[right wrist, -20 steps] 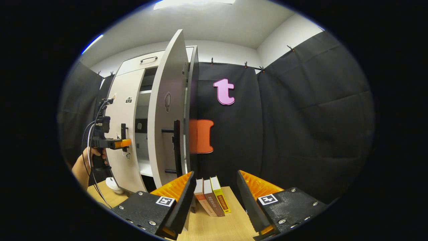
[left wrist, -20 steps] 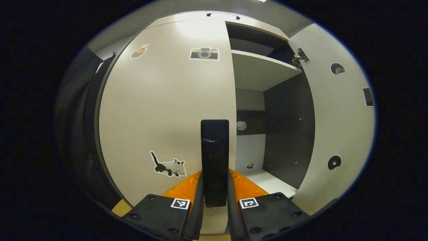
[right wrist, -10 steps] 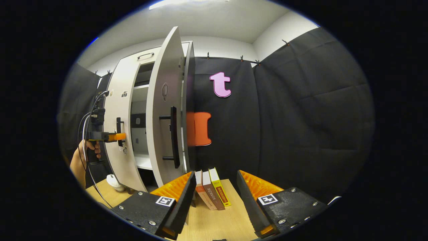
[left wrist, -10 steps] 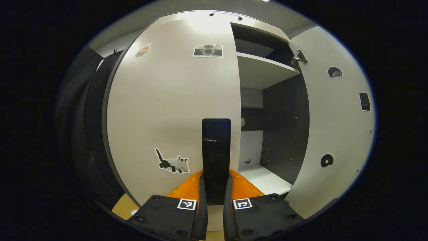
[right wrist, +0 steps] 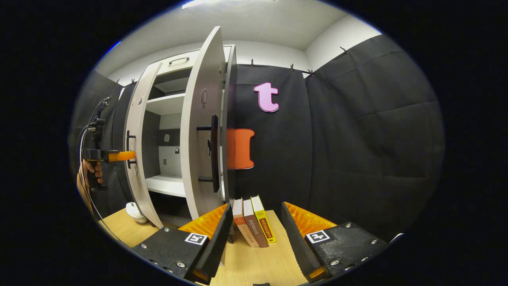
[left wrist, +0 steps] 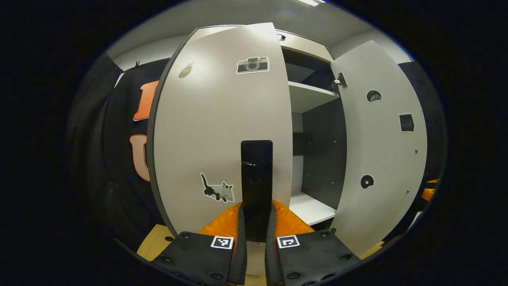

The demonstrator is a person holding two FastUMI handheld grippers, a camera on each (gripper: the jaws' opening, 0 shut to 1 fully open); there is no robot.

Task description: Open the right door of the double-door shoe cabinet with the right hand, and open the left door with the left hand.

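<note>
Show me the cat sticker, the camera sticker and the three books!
cat sticker (left wrist: 217,191), left gripper view, on the cat's body.
camera sticker (left wrist: 253,65), left gripper view, on its lens.
books (right wrist: 254,222), right gripper view, on the middle book's spine.

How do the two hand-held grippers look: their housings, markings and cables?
The left gripper and the right gripper each have two black plates with round screw heads. Each plate bears a square black-and-white marker. In the right gripper view, the left gripper has a dark pistol handle and black cables looping above it.
</note>
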